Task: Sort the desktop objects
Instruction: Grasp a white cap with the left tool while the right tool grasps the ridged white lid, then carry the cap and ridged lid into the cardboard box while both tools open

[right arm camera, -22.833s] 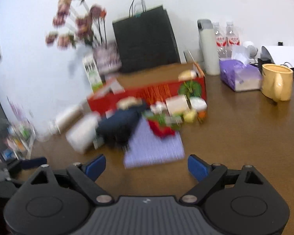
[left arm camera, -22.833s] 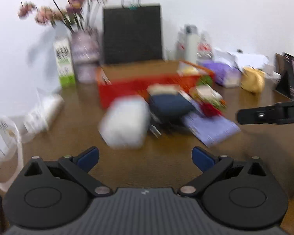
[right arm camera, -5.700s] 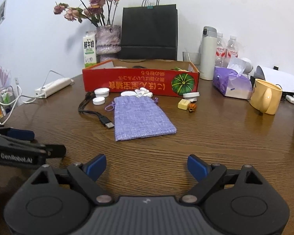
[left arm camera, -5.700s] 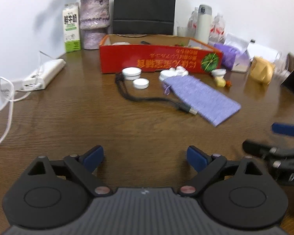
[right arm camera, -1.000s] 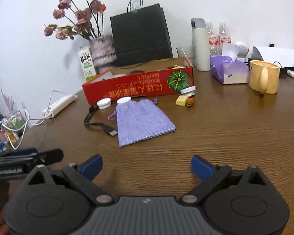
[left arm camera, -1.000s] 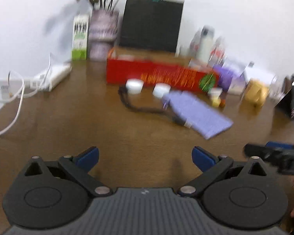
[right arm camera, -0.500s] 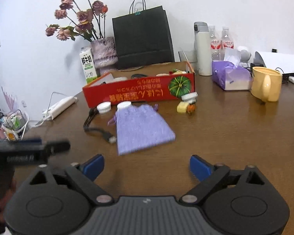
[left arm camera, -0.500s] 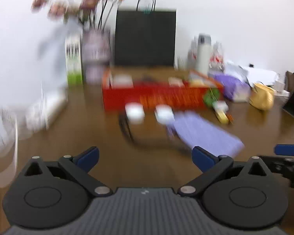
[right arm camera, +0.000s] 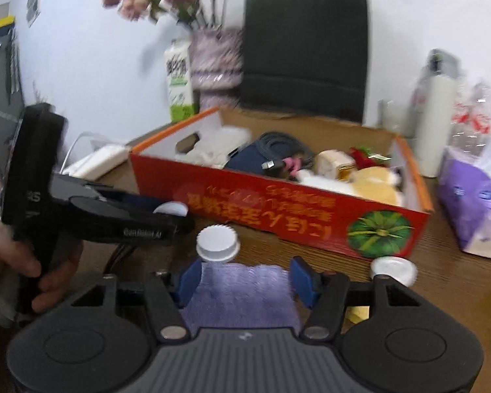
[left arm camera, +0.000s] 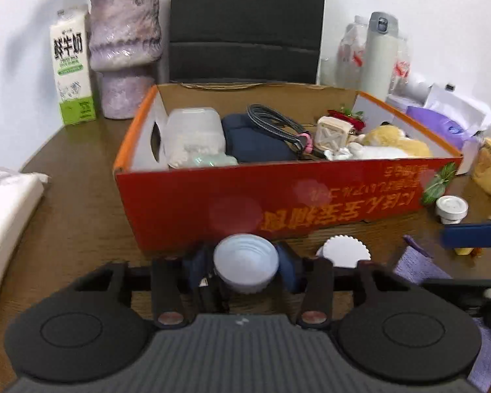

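**Two grips closing just in front of red box**

White cap (left arm camera: 245, 262): on table (left arm camera: 81, 196), just in front of red box (left arm camera: 311, 196), toward its left half. Hollow side appears up. Small, rigid plastic, likely very light. Ribbed rim should give bite, though smooth wall may slip. Best taken square across the rim, low down. Sits between pads of left gripper (left arm camera: 245, 267). Jaws closing, pads look flush against both sides.

Purple pouch (right arm camera: 242, 291): flat on table, farther out from box front than the caps. Soft knit cloth, limp and light, likely to bunch and droop rather than lift flat. Best pinched at a gathered fold or top edge. Lies between jaws of right gripper (right arm camera: 245, 281). Jaws closing, partly open, pads beside cloth edges, no bunching visible yet.

Scalloped cap (right arm camera: 217, 240): between pouch and box front, untouched. Third cap (right arm camera: 392, 268): near box's front right corner.

Inside box: cable (left arm camera: 271, 121), dark bag (left arm camera: 255, 144), clear tub (left arm camera: 193, 131), plush toy (left arm camera: 396, 144).
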### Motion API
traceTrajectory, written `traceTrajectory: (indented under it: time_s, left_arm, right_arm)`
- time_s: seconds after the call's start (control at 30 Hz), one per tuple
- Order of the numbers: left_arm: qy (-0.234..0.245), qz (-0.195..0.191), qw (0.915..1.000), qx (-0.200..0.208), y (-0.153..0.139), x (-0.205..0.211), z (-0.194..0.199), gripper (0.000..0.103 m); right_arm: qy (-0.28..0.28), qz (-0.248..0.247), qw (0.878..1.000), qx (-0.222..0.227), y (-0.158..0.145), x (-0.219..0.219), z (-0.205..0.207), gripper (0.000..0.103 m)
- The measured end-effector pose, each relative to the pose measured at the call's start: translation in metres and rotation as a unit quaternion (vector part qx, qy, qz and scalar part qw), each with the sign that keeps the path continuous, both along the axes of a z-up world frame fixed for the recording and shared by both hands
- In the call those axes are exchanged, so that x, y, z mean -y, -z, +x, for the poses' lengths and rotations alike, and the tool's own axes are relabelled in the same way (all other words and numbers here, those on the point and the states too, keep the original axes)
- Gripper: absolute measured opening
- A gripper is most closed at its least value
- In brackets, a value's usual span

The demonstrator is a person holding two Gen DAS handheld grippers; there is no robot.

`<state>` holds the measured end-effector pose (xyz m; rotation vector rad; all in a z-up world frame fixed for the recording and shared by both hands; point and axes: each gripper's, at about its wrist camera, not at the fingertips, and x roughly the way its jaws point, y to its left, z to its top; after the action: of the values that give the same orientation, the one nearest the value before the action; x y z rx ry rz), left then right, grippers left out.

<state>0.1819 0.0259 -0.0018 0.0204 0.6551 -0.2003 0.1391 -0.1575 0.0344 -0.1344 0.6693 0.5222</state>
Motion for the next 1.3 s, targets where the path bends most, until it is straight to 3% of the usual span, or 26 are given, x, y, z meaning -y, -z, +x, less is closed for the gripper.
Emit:
traceTrajectory:
  time_s: [0.13,0.2,0.33,0.47,0.57,0.77,0.83,1.0,1.17,1.3]
  left_arm:
    - [-0.012,-0.062,0.9979,-0.011,-0.002,-0.019,-0.001,0.041]
    - [-0.015,-0.085,0.9963,-0.005,-0.004,-0.026,-0.002,0.041]
    - [-0.021,-0.083,0.9959,0.027,-0.014,-0.026,-0.010,0.041]
    - [-0.023,-0.071,0.9943,0.076,-0.029,-0.017,-0.021,0.041]
    - [-0.027,-0.078,0.9881,0.129,-0.049,-0.011,-0.048,0.041]
    - [-0.029,-0.137,0.9833,0.116,-0.061,0.005,-0.130,0.041]
    - [-0.014,-0.124,0.9844,0.124,-0.052,0.019,-0.163,0.041]
    - [0.023,-0.028,0.9944,0.099,-0.023,0.053,-0.220,0.041]
    - [0.014,-0.003,0.9964,0.084,-0.014,0.049,-0.256,0.041]
    - [-0.008,0.002,0.9981,0.061,-0.008,0.041,-0.267,0.041]
  right_arm:
    - [-0.025,0.002,1.000,-0.014,0.010,-0.021,0.024,0.055]
    - [-0.023,0.011,0.999,-0.030,0.017,-0.028,0.038,0.044]
    - [-0.004,0.007,1.000,-0.026,0.022,-0.034,0.041,0.037]
    - [0.040,0.027,0.998,0.049,-0.014,-0.011,0.018,0.037]
    - [0.091,0.049,0.991,0.088,-0.037,0.021,-0.011,0.037]
    - [0.137,0.047,0.988,0.060,-0.026,0.068,-0.090,0.037]
    - [0.141,0.037,0.988,0.044,-0.013,0.074,-0.117,0.037]
    - [0.122,0.021,0.992,0.013,0.016,0.071,-0.175,0.037]
    - [0.107,0.017,0.994,0.029,0.021,0.070,-0.210,0.037]
    - [0.103,0.002,0.994,0.019,0.022,0.066,-0.216,0.037]
